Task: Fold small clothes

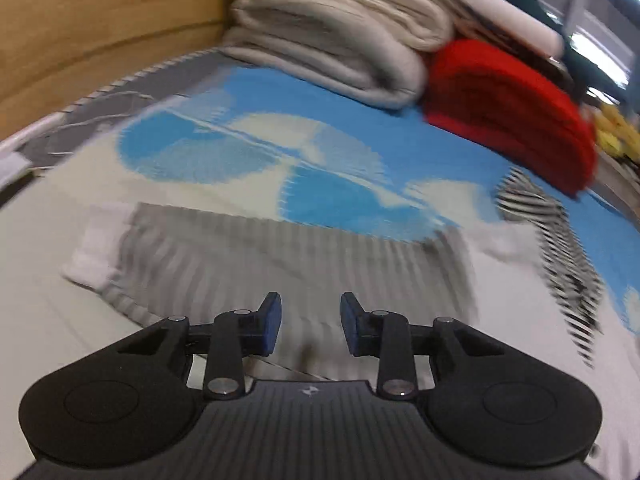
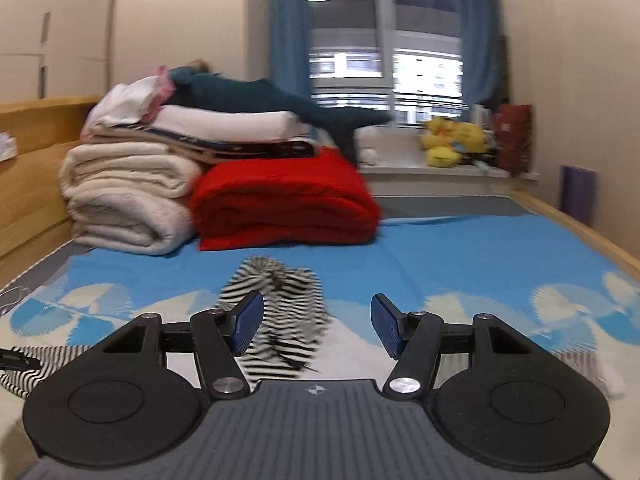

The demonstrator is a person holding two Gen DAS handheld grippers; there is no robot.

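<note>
A grey-and-white striped small garment lies flat on the blue-and-white bed cover, blurred by motion. My left gripper is open just above its near edge, holding nothing. A crumpled black-and-white striped garment lies to its right. In the right wrist view that crumpled garment lies just ahead of my right gripper, which is open and empty. Part of a striped garment shows at the lower left there.
A stack of cream blankets and a folded red blanket stand at the head of the bed cover, with a teal plush on top. A wooden bed frame runs along the left. Yellow plush toys sit on the windowsill.
</note>
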